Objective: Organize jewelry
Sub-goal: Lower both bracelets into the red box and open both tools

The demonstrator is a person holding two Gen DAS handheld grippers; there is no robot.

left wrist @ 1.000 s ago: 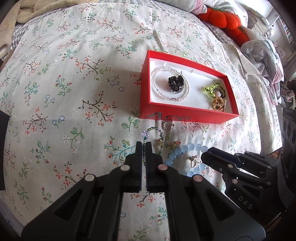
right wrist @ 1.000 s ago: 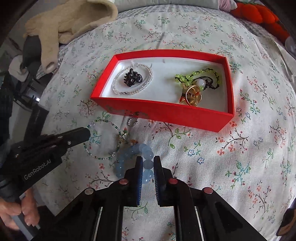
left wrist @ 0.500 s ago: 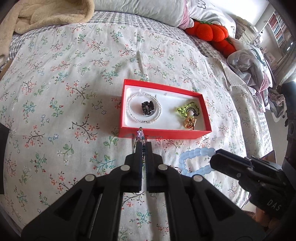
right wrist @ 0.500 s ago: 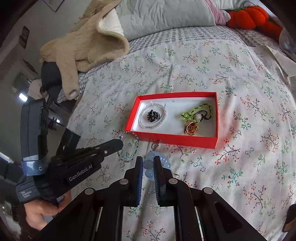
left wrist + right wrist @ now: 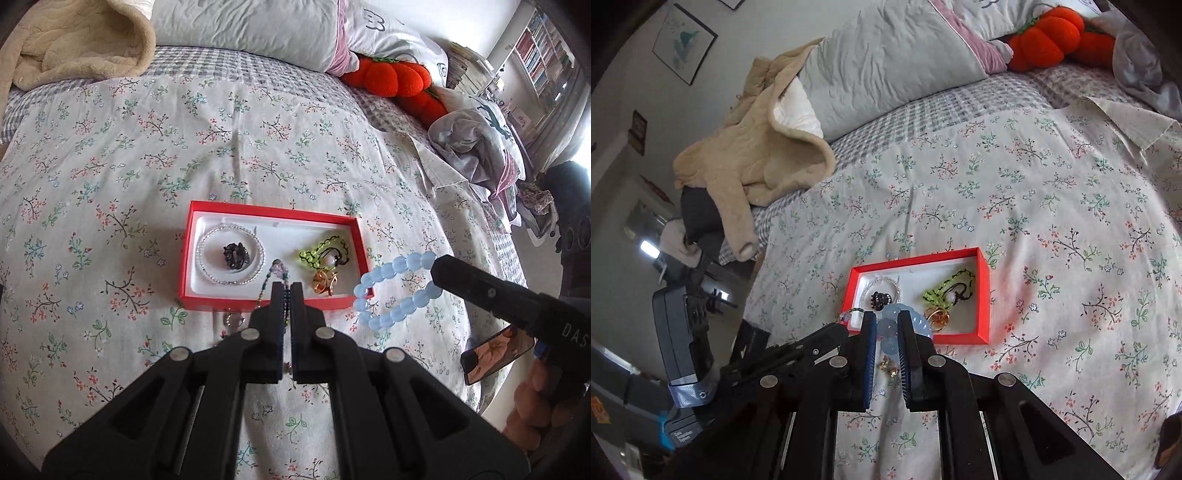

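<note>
A red jewelry box lies on the floral bedspread. It holds a pearl bracelet, a black hair clip, a green cord bracelet and a gold ring. My left gripper is shut on a thin green bead necklace and holds it raised in front of the box. My right gripper is shut on a pale blue bead bracelet, also raised; it shows at the right of the left wrist view.
A small silver ring and small trinkets lie on the bedspread in front of the box. A beige fleece jacket, grey pillows and orange plush pumpkins lie at the head of the bed.
Both grippers have lifted away from the bedspread, carrying the green necklace and the blue bracelet up with them. The box now looks smaller and farther off.
</note>
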